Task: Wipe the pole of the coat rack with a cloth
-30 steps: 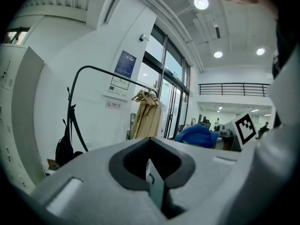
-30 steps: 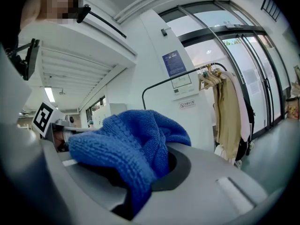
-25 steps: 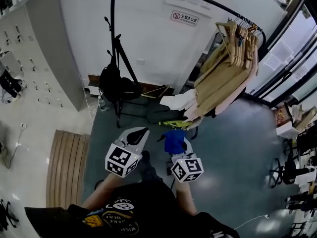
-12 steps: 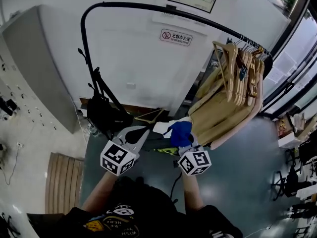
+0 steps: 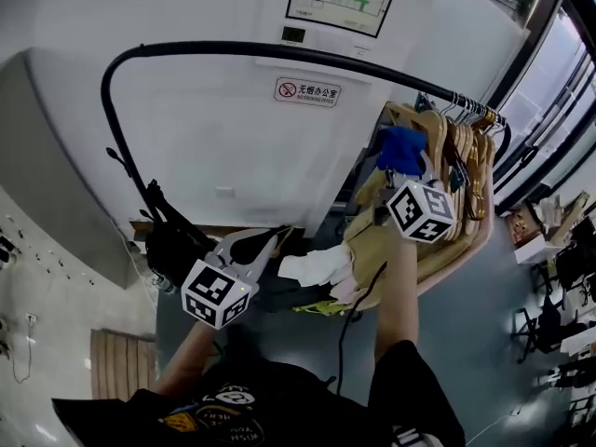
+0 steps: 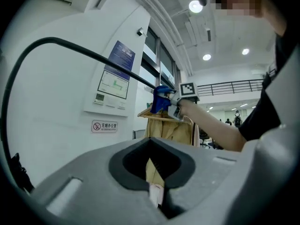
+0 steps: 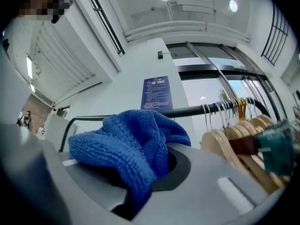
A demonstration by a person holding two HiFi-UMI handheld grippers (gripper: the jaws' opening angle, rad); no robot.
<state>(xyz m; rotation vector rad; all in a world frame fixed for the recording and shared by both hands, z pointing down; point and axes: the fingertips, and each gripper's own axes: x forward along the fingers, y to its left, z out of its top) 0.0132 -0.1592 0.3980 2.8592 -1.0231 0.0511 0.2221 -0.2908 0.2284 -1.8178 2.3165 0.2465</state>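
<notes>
right gripper [image 5: 402,163]: jaws clamped on cloth [image 5: 399,147], near pole [image 5: 223,48] | left gripper [image 5: 250,243]: jaws together, empty | tip, imo: press cloth flat on the pole, slide steady, dodge hangers [image 5: 458,147]

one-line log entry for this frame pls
right tongs: shut on blue knitted cloth, held high by black metal rack pole near wooden hangers, contact unclear | left tongs: shut, empty, low

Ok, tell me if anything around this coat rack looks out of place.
A crumpled heap of white fabric lies low beneath the pole instead of hanging from it, and the wooden hangers are all bunched at its right end. Nothing looks broken or spilled.
</notes>
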